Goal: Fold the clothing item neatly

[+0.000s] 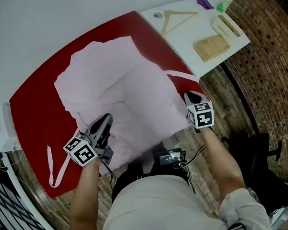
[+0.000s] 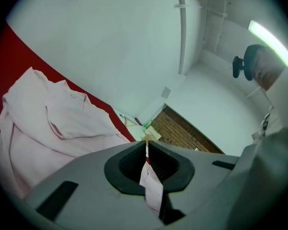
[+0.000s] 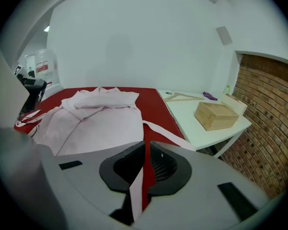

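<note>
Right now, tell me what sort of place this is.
Likely a bare workroom, not a home: pale pink cloth garment on a red table, wooden clothes hanger on a white side table, blank white walls.

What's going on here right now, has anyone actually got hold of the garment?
A person is working with two handheld grippers on a pink garment that lies spread, partly bunched, on the red table. The left gripper is shut on a pinch of the pink fabric at the near edge, and the right gripper is shut on fabric at the near right corner. No neat fold is made yet.
</note>
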